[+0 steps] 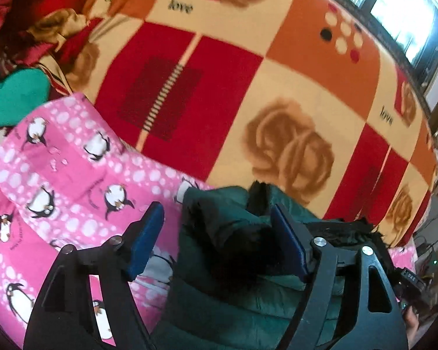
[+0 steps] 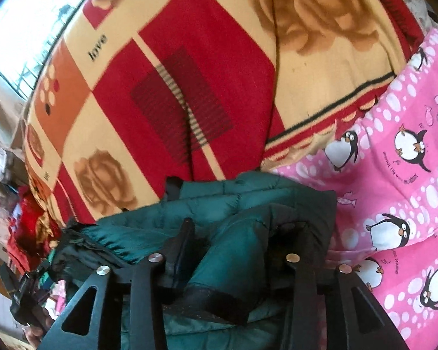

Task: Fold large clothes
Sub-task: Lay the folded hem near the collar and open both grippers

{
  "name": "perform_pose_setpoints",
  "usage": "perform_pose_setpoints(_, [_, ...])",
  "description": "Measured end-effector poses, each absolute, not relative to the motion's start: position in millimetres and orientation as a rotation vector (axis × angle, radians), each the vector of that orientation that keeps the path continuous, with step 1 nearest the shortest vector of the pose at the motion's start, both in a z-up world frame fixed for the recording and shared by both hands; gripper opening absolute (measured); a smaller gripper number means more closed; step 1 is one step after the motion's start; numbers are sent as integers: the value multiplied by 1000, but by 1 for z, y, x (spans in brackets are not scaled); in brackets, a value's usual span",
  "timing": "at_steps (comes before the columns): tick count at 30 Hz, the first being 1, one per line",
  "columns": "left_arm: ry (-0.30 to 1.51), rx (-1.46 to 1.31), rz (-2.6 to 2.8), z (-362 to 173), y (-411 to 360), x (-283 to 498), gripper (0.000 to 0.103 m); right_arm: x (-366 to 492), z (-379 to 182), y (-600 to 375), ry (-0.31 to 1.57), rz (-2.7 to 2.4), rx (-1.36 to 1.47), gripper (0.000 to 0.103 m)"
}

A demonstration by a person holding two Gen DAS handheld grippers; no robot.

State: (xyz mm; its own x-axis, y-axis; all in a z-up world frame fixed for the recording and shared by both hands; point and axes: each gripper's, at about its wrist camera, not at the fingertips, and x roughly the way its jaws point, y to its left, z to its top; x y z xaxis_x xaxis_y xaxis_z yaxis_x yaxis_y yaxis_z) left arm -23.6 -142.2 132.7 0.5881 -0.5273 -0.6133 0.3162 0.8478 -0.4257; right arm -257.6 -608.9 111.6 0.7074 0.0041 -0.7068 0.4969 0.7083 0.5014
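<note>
A dark green quilted jacket (image 1: 219,265) with black trim lies bunched on the bed, partly on a pink penguin-print sheet (image 1: 58,180). My left gripper (image 1: 219,227) is open, its blue pads on either side of a raised fold of the jacket. In the right wrist view the jacket (image 2: 233,233) fills the space between my fingers. My right gripper (image 2: 239,245) stands wide around a thick bunch of it; its right fingertip is buried in the cloth, so contact is unclear.
A red, orange and cream rose-print blanket (image 1: 248,87) covers the bed beyond the jacket, also in the right wrist view (image 2: 175,87). A green cloth (image 1: 11,93) and red cloths lie far left. A window (image 1: 408,14) runs behind the bed.
</note>
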Motion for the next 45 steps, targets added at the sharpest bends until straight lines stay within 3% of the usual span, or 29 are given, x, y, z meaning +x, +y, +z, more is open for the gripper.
perform_pose_setpoints(1, [802, -289, -497, 135, -140, -26, 76, -261, 117, -608, 730, -297, 748, 54])
perform_pose_setpoints(3, [795, -302, -498, 138, -136, -31, 76, -266, 126, -607, 701, -299, 749, 75])
perform_pose_setpoints(7, [783, -270, -507, 139, -141, -43, 76, -284, 150, -604, 610, -333, 724, 75])
perform_pose_setpoints(11, [791, -199, -517, 136, -164, -50, 76, -276, 155, -584, 658, -288, 624, 75])
perform_pose_setpoints(25, [921, 44, -368, 70, -231, -5, 80, -187, 74, -585, 927, -353, 447, 75])
perform_pose_setpoints(31, [885, 37, -383, 56, -236, -1, 86, -192, 51, -594, 879, -369, 507, 77])
perform_pose_setpoints(40, [913, 52, -365, 64, -221, -5, 87, -212, 94, -580, 834, -355, 499, 77])
perform_pose_setpoints(45, [1019, -132, -367, 45, -197, 8, 103, -222, 85, -589, 846, -363, 500, 78])
